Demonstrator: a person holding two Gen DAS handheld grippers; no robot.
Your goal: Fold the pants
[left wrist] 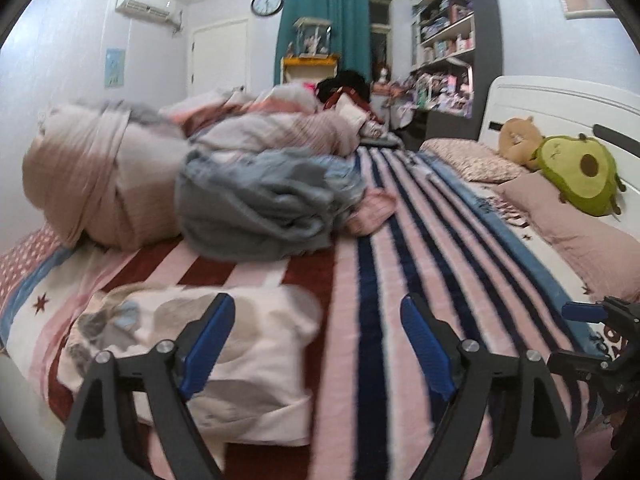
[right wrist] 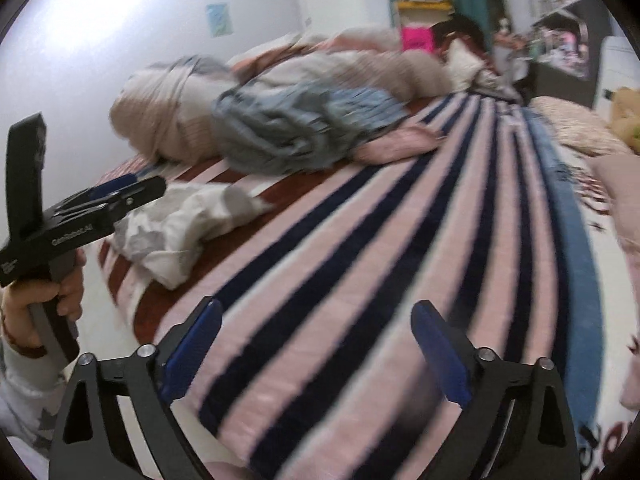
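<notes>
Motion blur smears both views. The grey-blue heap [left wrist: 260, 200] cannot be identified as pants or bedding. The white garment [left wrist: 208, 352] is partly masked by the left gripper [left wrist: 316, 344]. Right gripper [left wrist: 592, 336] cut off at frame edge; jaw position undeterminable there.

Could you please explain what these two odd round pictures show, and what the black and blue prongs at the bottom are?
Each picture comes from a fisheye camera mounted on a handheld grasping tool; a person holds one in each hand, no robot. The prongs are the tool's two fingers. The left tool and right tool are both open and hold nothing. They look across a bed with a striped blanket. On it lie a folded white patterned garment, a crumpled grey-blue garment and a bundled duvet. The right view also shows the left tool from the side.
</notes>
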